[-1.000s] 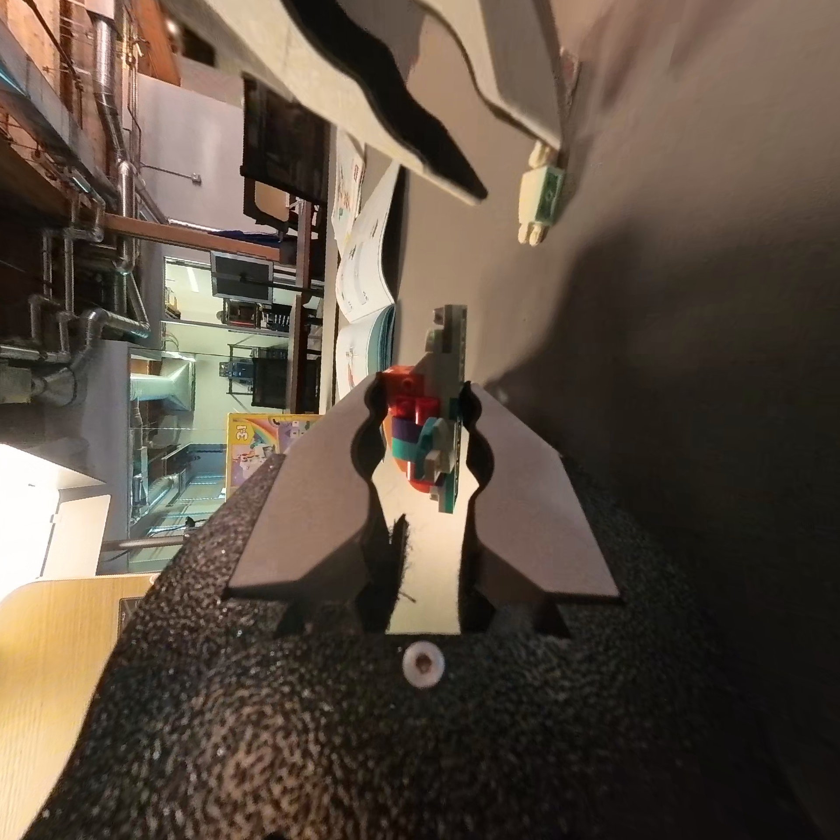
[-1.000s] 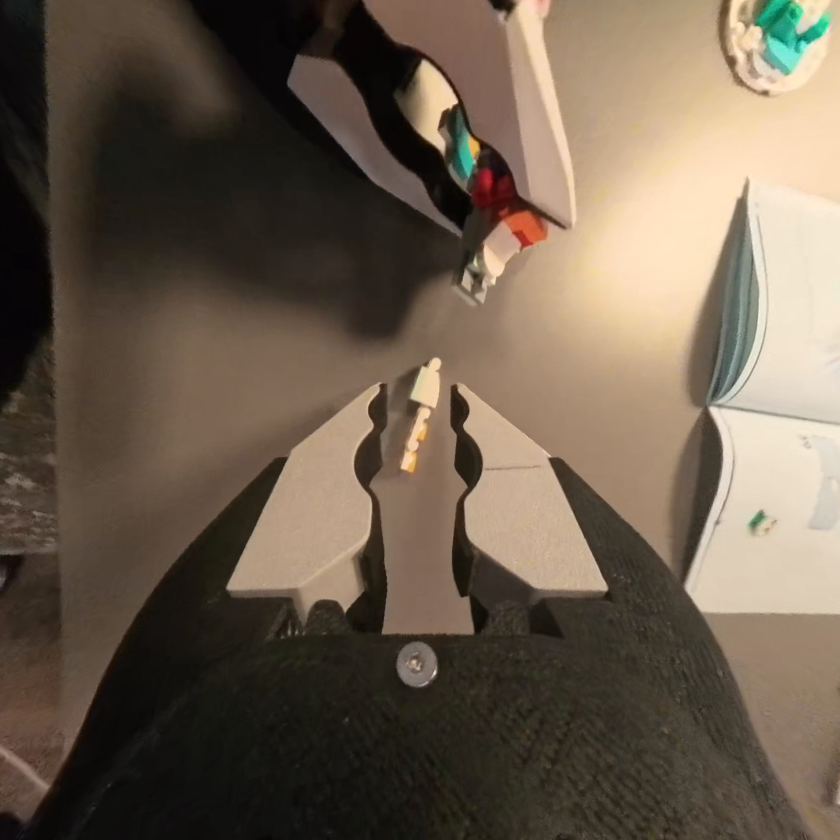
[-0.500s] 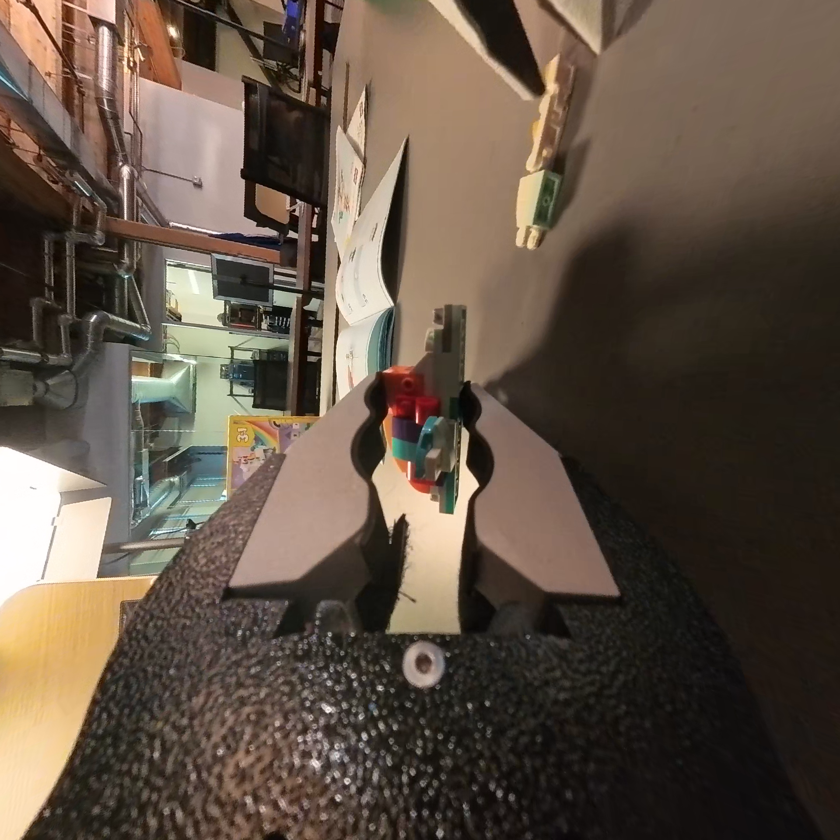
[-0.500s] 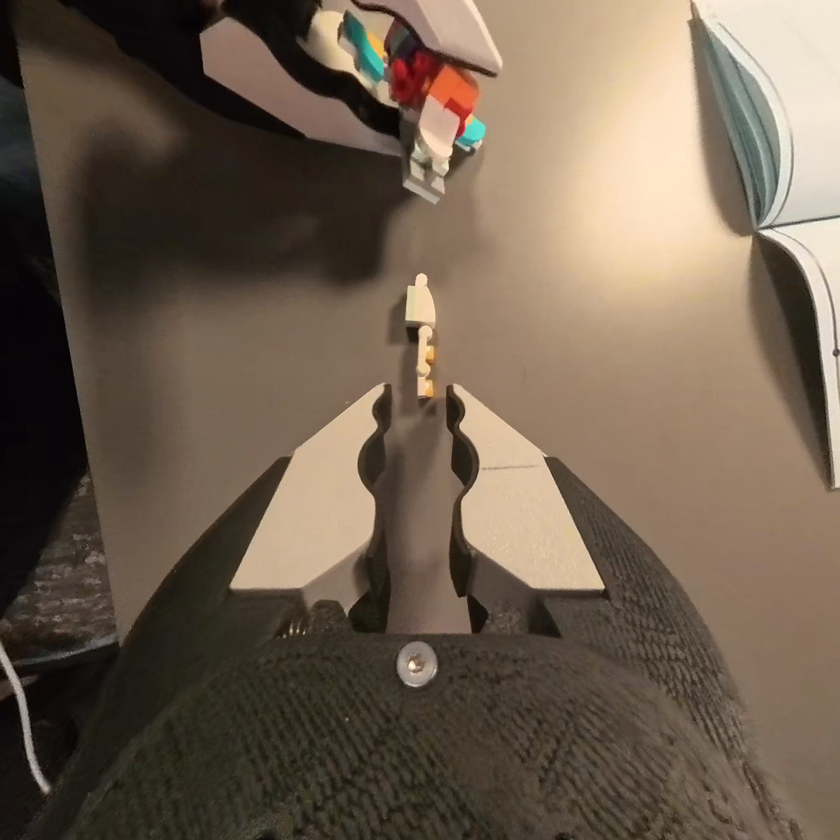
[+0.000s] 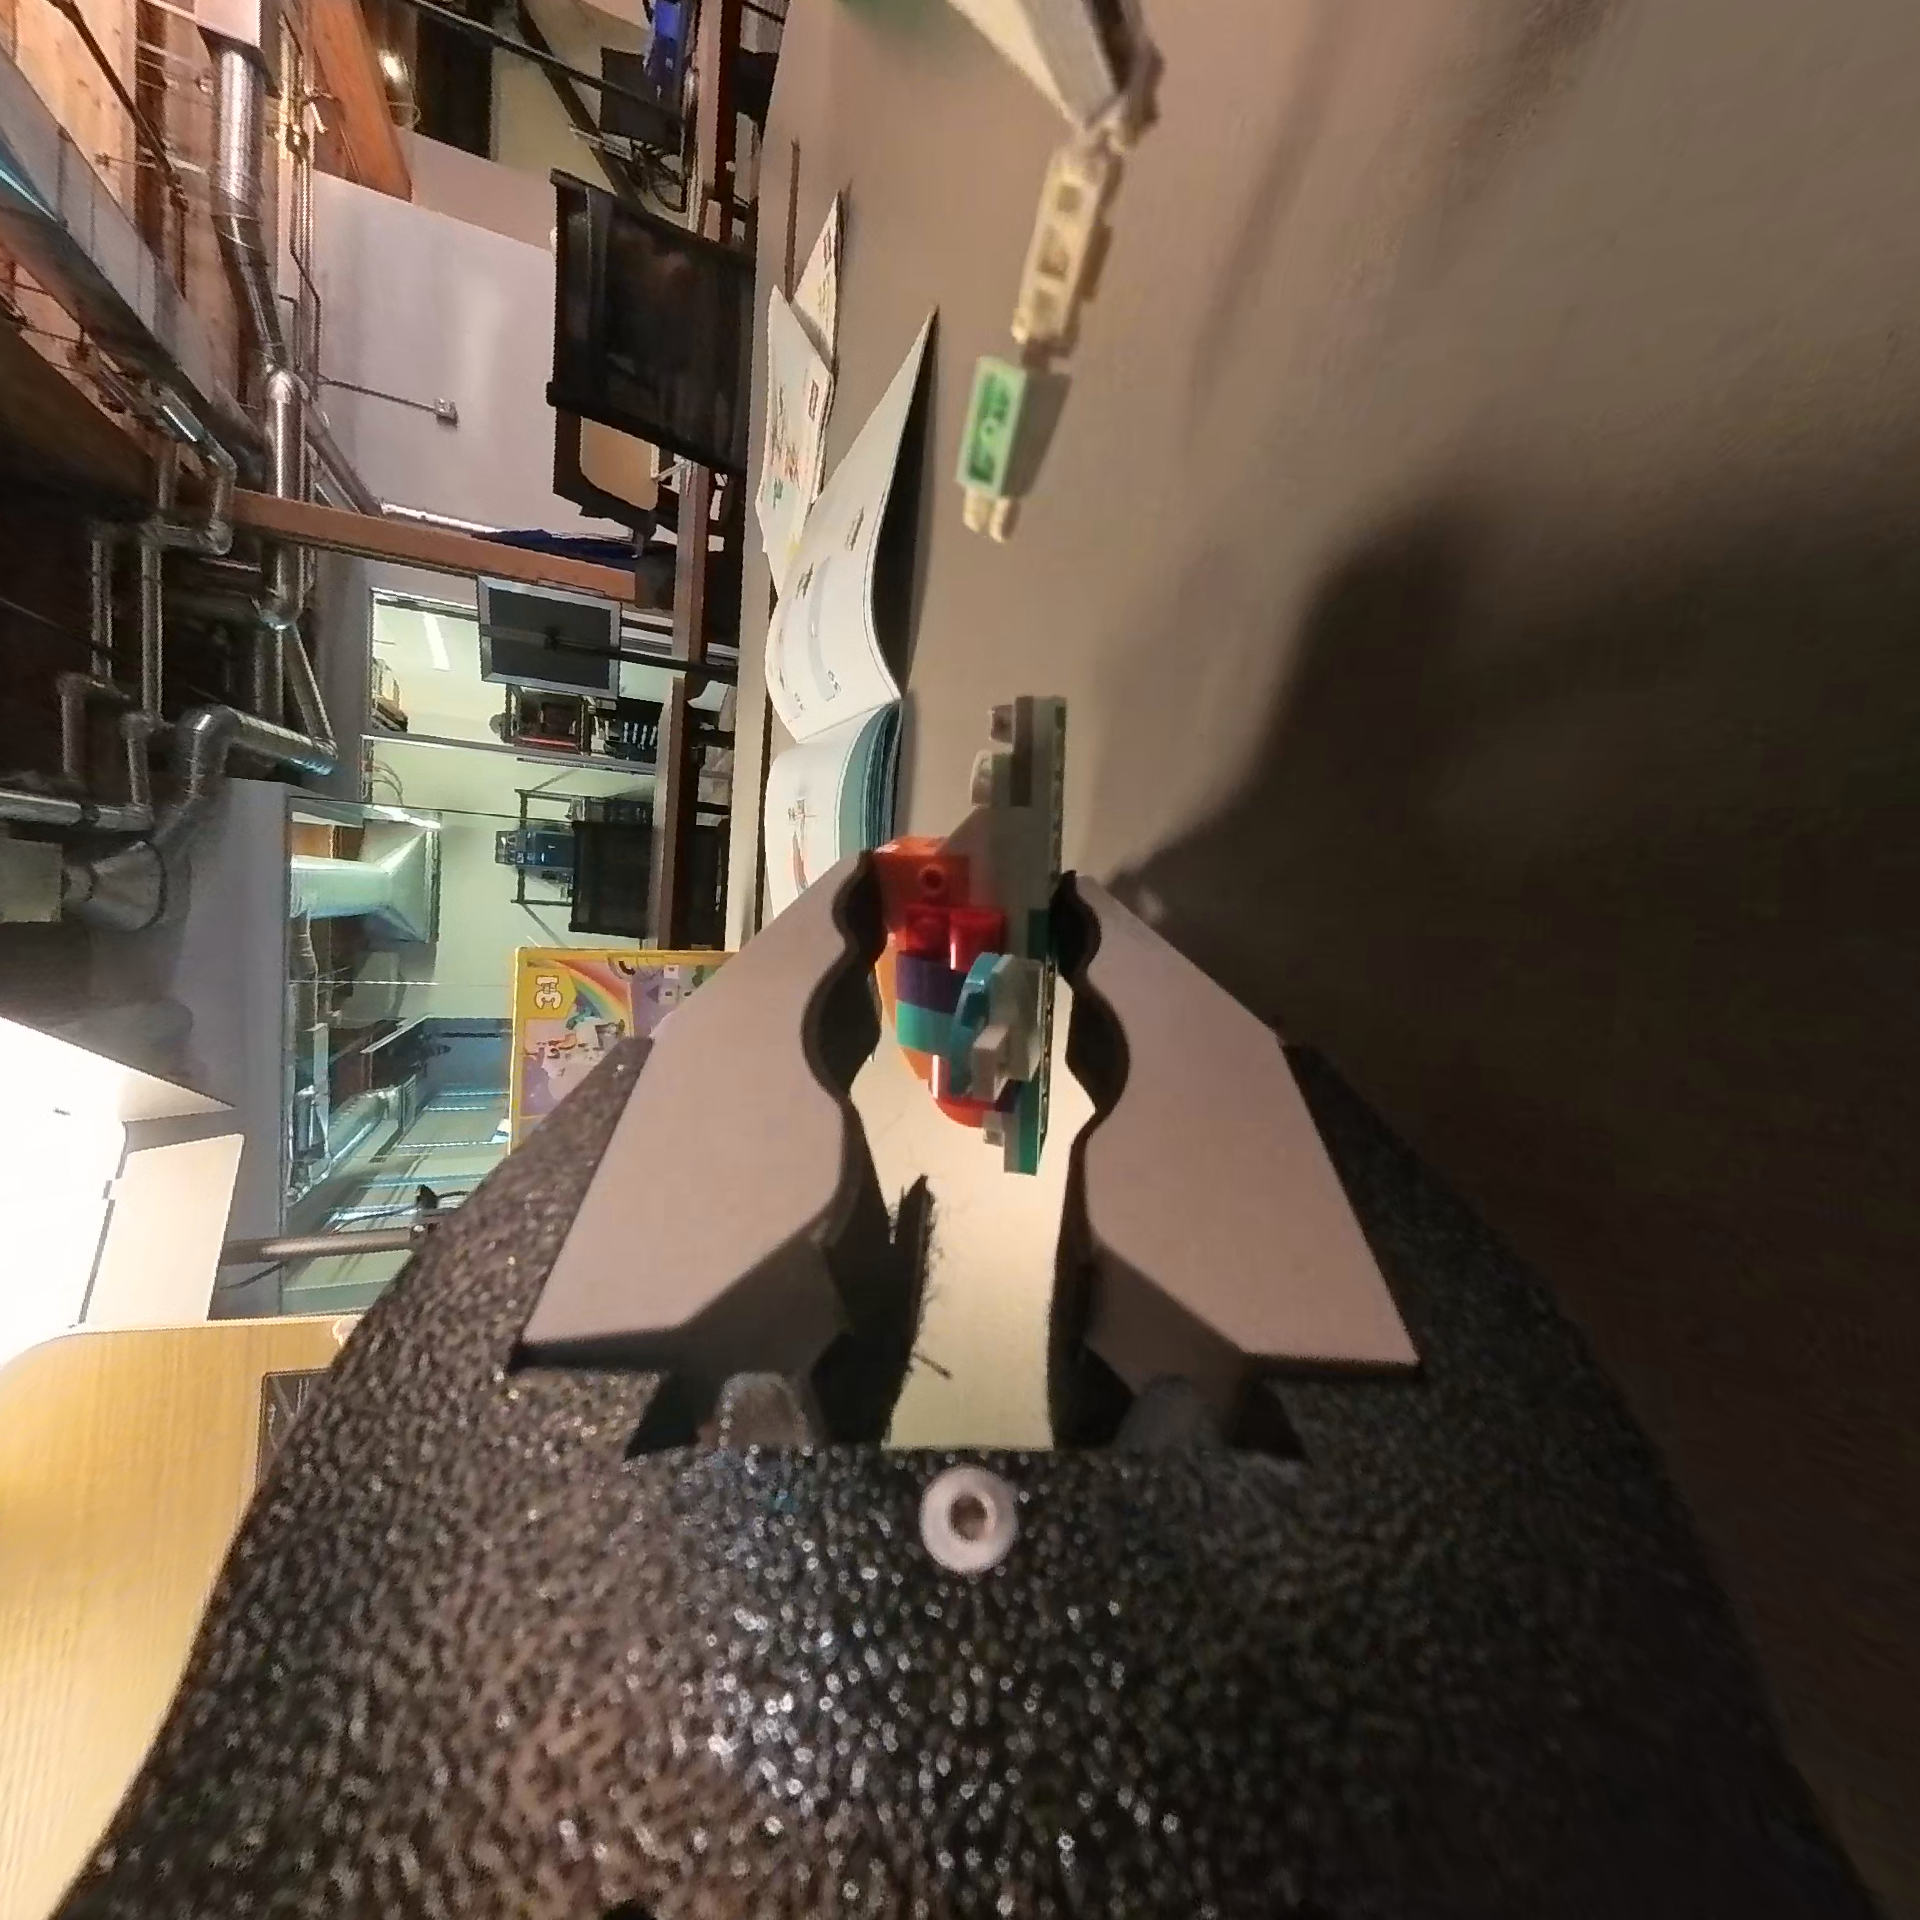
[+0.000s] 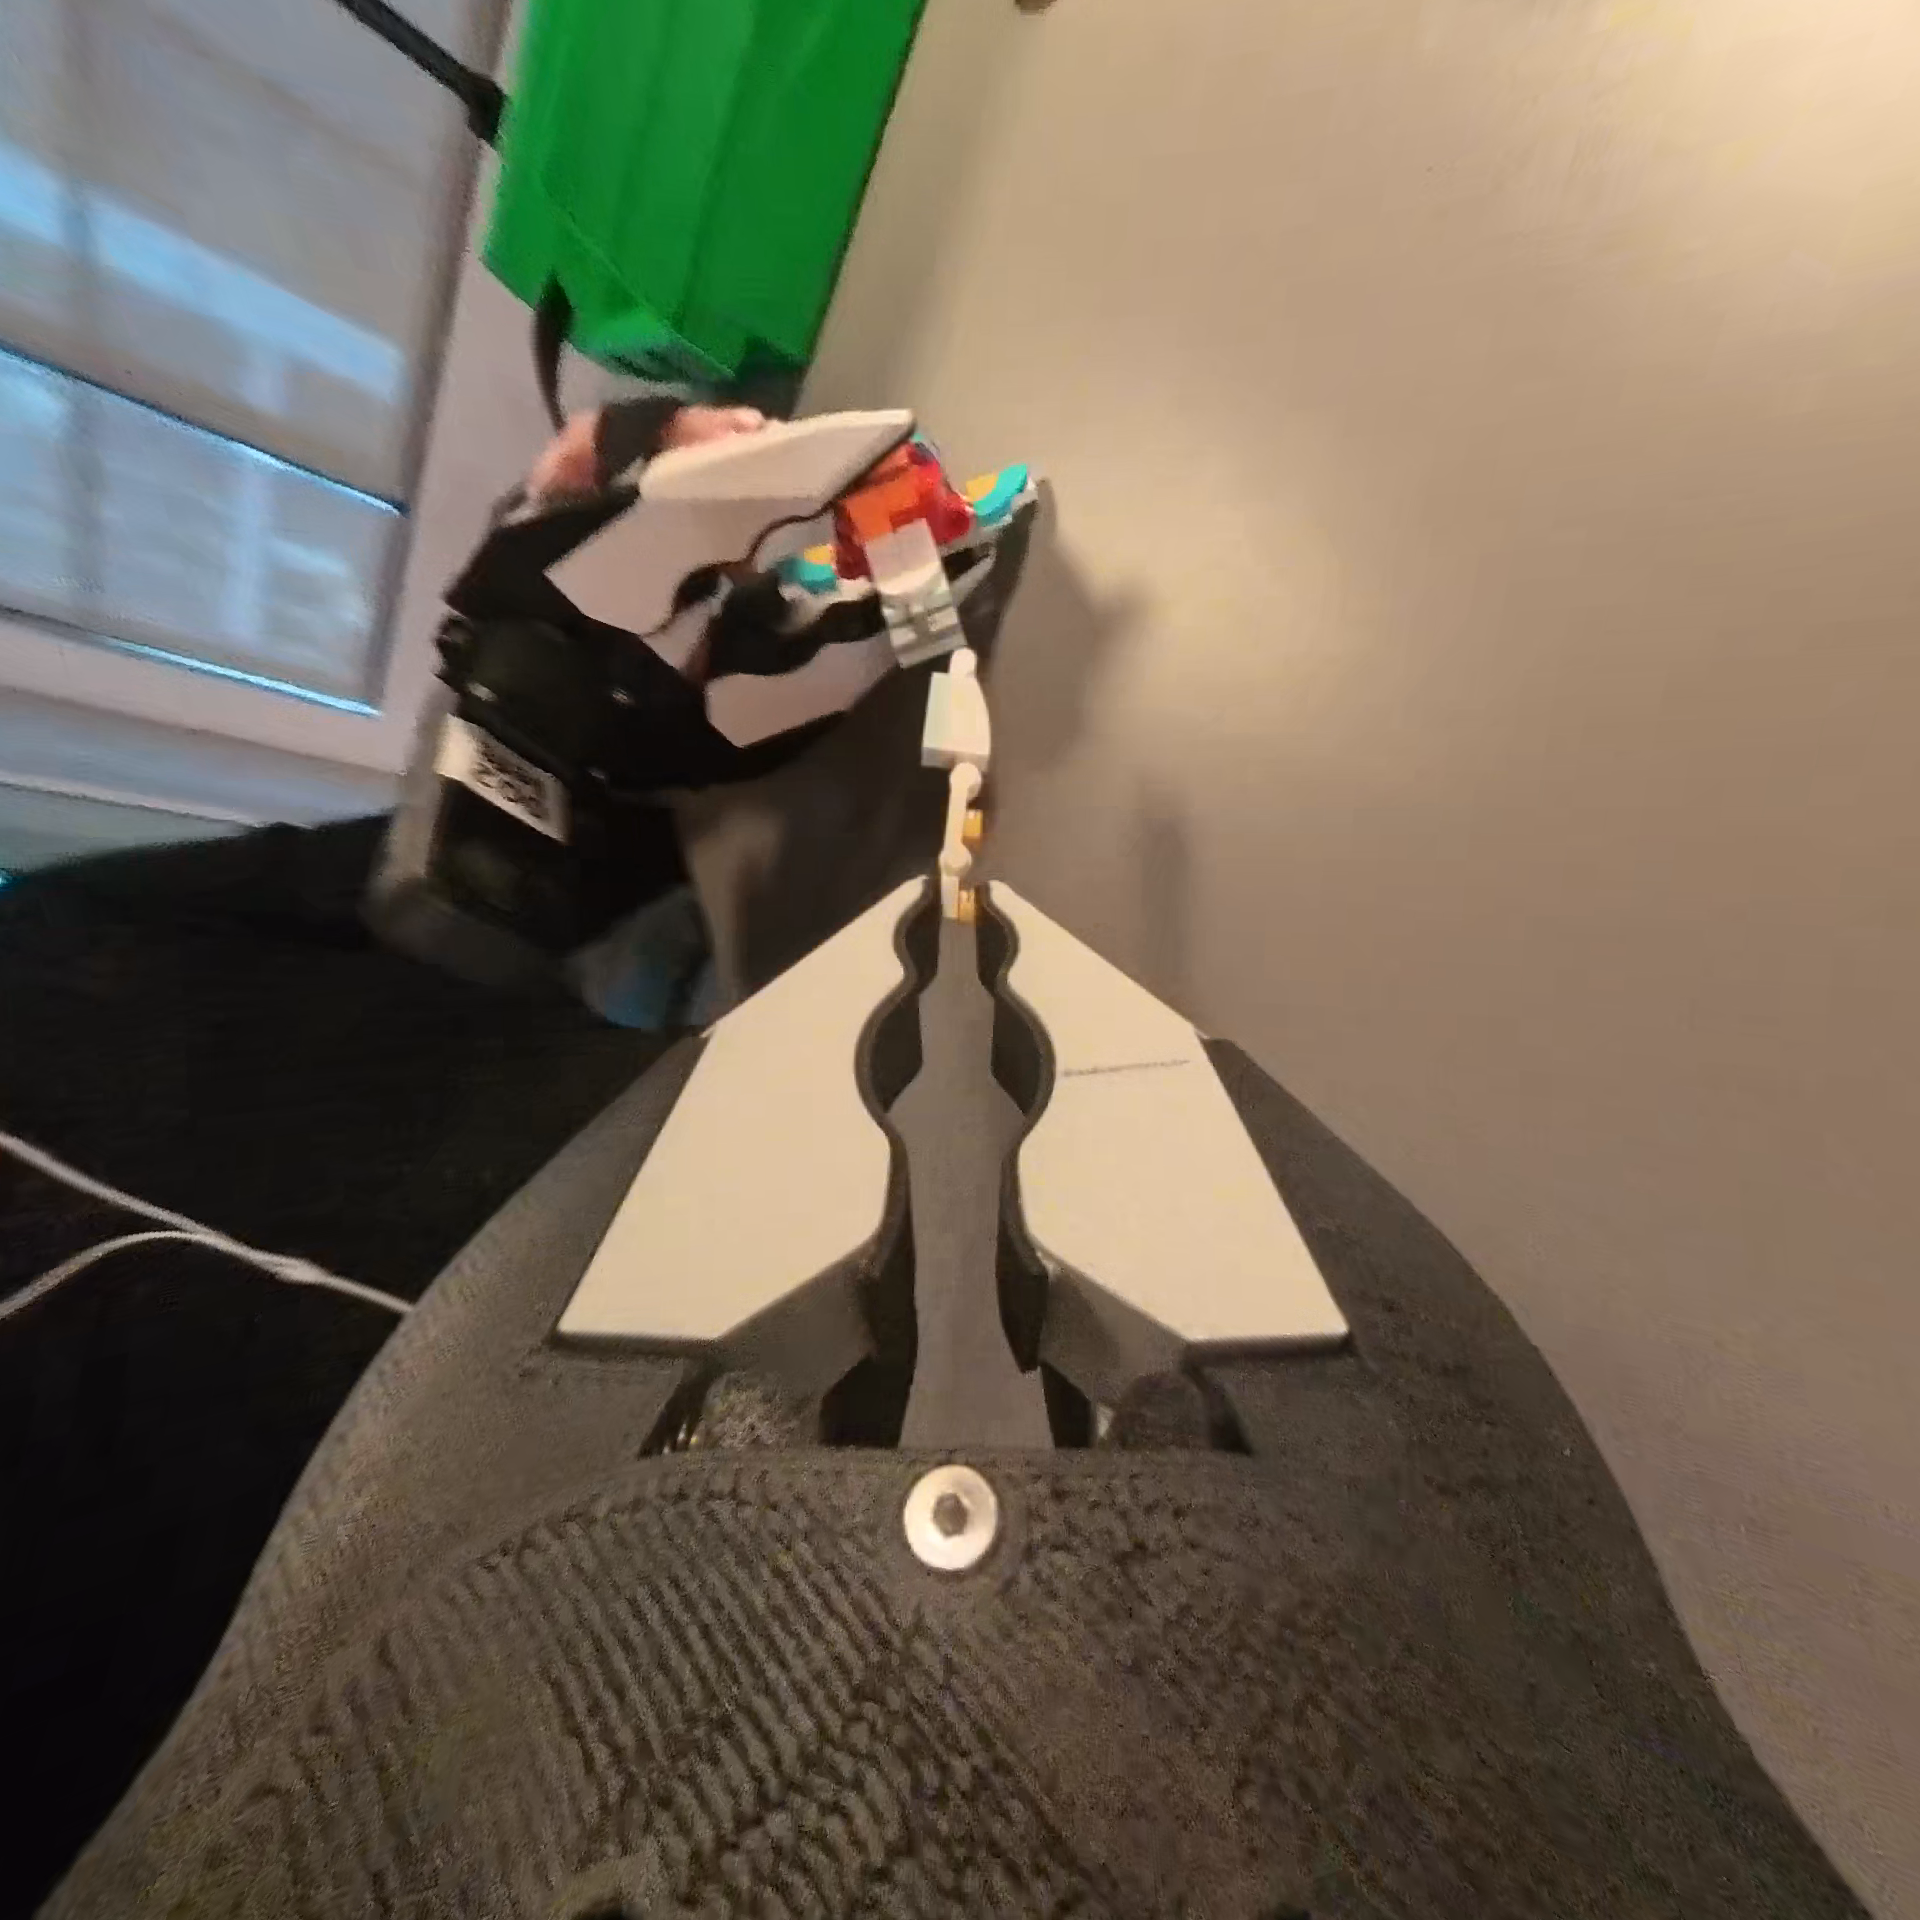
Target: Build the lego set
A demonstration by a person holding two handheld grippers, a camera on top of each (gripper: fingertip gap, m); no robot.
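1. My right tongs (image 6: 961,894) have just closed on the tail end of the slim cream lego piece (image 6: 958,743). A second ago they stood apart with the piece lying loose between their tips on the grey table (image 6: 1455,623); now the tips pinch its orange-tipped end and the rest sticks out toward 12 o'clock.

2. My right wrist has swung low and sideways since then. Its camera no longer looks down on the table but along it, so the table fills the 3 o'clock half of the view, and a green bag (image 6: 686,177) and a window show at 11 o'clock.

3. My left tongs (image 5: 956,935) have not changed: they stay clamped on the colourful lego build (image 5: 977,997), gripping its teal base plate and the red and orange bricks. The grey studded end pokes out past the tips toward 12 o'clock.

4. In the left wrist view the cream piece lies at 1 o'clock, with the right tongs entering at the top edge. The open instruction booklet (image 5: 831,582) lies at 11 o'clock, the yellow lego box (image 5: 582,1018) at 9 o'clock.

5. In the right wrist view the cream piece's free end sits just beside the build's grey end, at 12 o'clock; I cannot tell whether they touch.

6. I judge the pick-up done, and joining the piece to the build comes next. The grip is on a thin end, so the piece may pivot under pressure.
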